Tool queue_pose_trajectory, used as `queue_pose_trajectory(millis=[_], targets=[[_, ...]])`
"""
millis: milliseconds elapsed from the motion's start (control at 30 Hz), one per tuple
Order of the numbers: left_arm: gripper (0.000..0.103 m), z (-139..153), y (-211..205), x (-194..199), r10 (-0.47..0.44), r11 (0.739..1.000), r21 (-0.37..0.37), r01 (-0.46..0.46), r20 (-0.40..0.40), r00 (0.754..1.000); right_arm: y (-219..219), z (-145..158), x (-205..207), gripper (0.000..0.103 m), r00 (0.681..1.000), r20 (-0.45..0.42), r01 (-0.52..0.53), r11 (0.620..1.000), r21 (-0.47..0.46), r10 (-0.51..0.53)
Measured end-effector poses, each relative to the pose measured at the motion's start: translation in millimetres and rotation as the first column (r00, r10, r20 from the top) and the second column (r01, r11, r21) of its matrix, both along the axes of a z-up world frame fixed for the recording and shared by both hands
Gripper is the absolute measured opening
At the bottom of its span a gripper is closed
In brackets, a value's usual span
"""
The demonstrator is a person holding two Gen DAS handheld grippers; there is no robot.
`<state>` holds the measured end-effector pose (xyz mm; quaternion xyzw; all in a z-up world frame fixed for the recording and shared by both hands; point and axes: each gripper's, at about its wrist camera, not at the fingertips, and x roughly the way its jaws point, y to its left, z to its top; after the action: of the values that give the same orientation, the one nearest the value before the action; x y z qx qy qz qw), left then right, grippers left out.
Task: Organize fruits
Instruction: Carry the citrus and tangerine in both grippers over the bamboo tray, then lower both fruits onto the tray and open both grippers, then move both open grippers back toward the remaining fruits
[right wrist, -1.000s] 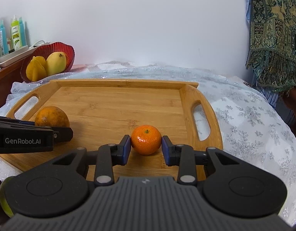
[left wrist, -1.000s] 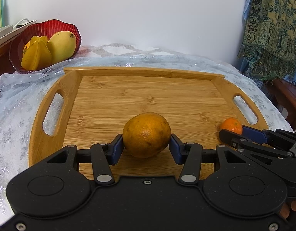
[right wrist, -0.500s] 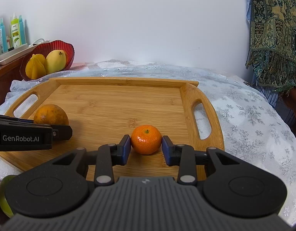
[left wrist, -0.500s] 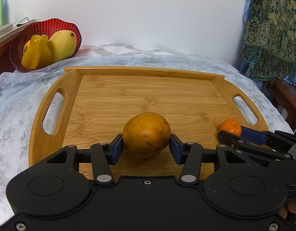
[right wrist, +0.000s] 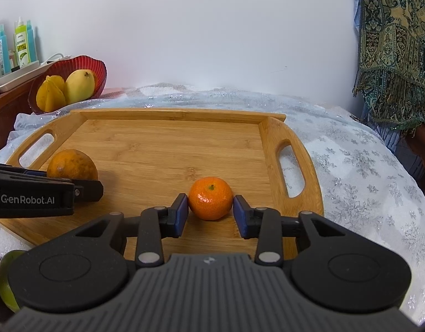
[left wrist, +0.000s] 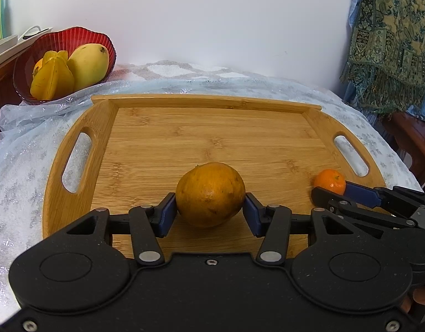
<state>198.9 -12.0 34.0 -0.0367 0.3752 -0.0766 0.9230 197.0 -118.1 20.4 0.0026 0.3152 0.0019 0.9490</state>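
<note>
A large dull orange (left wrist: 210, 193) rests on the wooden tray (left wrist: 212, 127) near its front edge. My left gripper (left wrist: 209, 206) is shut on it, with a blue pad touching each side. To its right on the tray sits a small bright mandarin (right wrist: 210, 197). Around the mandarin my right gripper (right wrist: 210, 207) has its jaws opening. Its blue pads (right wrist: 182, 210) stand just off the peel, with a thin gap on both sides. In the right wrist view the left gripper's fingers (right wrist: 85, 188) and the orange (right wrist: 72, 164) show at the left.
A red ribbed bowl (left wrist: 46, 44) holding a mango and a starfruit stands at the back left, off the tray. The tray lies on a white snowflake cloth (right wrist: 350, 179). A patterned shawl (left wrist: 392, 41) hangs at the right. Bottles (right wrist: 21, 44) stand far left. A green fruit (right wrist: 5, 276) lies bottom left.
The right gripper's pads have drawn apart from the mandarin, which stays on the tray. The left gripper and the orange look unchanged.
</note>
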Motion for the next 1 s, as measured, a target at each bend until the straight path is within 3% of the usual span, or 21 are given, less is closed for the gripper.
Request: queue_pose_trajectory(millis=[133,233,400,567,1000], targets=[[0.055,2,0,-2,0.001,1.0,0.009,-0.001,0.014,1.0,-1,1,-1,0.05,1.0,0.002,0.001,1.0,0.008,-0.001],[0.059,3,1,-3,0.001,1.0,0.009,-0.002,0.017,1.0,-1,1,-2,0.057,1.0,0.004,0.003,1.0,0.009,-0.003],[0.065,4,2,-5,0.003,1.0,0.012,-0.003,0.019,1.0,-1,3,-4,0.061,1.0,0.011,0.008,1.0,0.015,-0.008],[0.08,6,4,-10,-0.002,1.0,0.008,0.002,0.026,1.0,-2,8,-12,0.07,0.999,0.037,0.016,1.0,0.016,-0.017],[0.097,23,19,-55,0.021,1.0,0.013,-0.023,0.096,0.995,-3,17,-54,0.085,0.991,0.126,0.04,0.998,0.046,-0.046]])
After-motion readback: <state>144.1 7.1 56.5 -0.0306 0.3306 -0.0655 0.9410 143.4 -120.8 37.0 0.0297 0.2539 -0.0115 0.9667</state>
